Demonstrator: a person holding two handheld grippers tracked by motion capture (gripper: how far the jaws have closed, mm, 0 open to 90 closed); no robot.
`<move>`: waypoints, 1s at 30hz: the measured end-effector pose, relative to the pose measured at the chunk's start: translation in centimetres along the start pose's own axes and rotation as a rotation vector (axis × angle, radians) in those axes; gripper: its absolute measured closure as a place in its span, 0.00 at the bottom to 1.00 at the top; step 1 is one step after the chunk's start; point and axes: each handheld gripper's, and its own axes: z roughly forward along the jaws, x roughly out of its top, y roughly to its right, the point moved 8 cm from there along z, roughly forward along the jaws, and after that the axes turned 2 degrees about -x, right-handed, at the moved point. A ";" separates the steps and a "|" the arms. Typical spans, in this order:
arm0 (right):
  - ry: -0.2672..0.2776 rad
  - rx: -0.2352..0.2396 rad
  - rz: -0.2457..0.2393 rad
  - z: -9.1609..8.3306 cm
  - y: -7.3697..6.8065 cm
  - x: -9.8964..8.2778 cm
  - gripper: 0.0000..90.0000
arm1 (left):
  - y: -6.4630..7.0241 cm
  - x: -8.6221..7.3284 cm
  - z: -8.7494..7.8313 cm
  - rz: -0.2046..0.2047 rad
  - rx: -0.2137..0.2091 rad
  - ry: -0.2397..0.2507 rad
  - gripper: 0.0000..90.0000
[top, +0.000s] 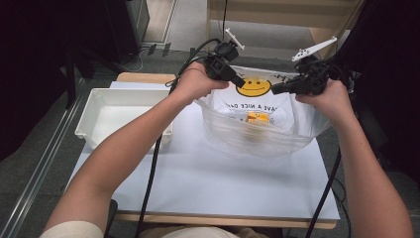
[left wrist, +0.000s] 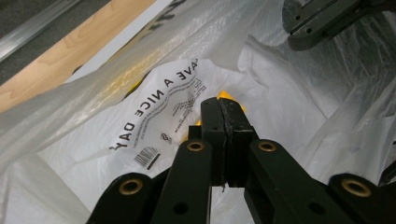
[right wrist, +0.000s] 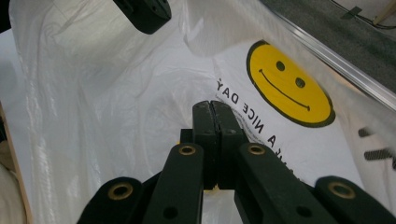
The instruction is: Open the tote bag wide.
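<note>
High view, left to right: empty white plastic tray (top: 106, 116) on the white table (top: 208, 178); left gripper (top: 237, 81) and right gripper (top: 277, 89), jaws pressed together, at the translucent smiley-face plastic bag (top: 257, 126) with a yellow item (top: 258, 117) inside.

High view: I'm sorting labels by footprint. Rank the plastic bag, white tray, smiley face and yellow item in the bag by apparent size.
1. plastic bag and white tray: look alike, so unranked
2. smiley face
3. yellow item, partly hidden
</note>
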 end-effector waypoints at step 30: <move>-0.037 -0.026 0.161 4.0 3.7 -7.4 1.00 | -4.3 -5.9 5.0 -0.092 0.002 0.001 1.00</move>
